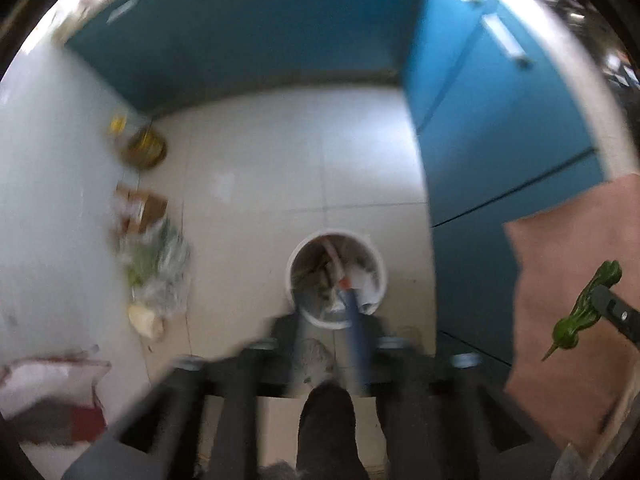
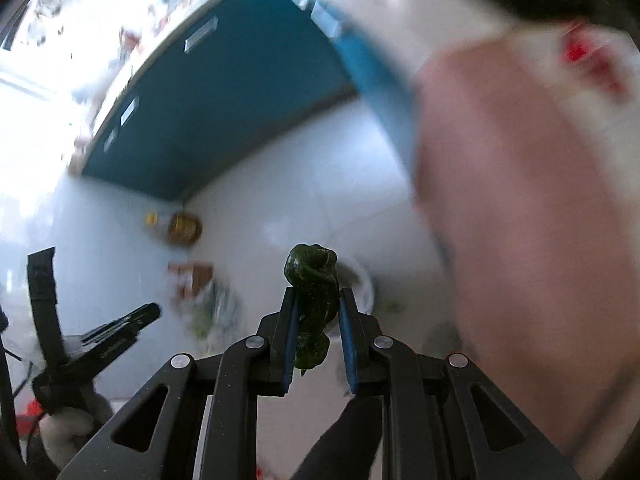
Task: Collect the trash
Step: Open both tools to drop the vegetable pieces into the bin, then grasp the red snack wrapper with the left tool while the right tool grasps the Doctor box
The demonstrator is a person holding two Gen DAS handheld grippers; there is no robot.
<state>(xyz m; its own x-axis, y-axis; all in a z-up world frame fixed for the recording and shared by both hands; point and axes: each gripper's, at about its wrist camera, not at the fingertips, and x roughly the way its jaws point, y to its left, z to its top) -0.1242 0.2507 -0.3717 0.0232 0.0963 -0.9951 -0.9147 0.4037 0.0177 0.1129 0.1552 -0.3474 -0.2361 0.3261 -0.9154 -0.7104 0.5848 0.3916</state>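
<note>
- A dark green chili pepper (image 2: 314,300) sits gripped between the blue pads of the right claw (image 2: 319,338), held in the air above the floor.
- The left claw (image 1: 332,354) is blurred; I cannot tell how its jaws stand.
- Ahead of it, a white trash bin (image 1: 378,276) stands on the pale tiled floor (image 1: 256,184), scraps inside.
- Bottles and plastic bags (image 1: 154,264) lie along the white wall.
- Teal cabinets (image 1: 248,40) close the corner.
</note>
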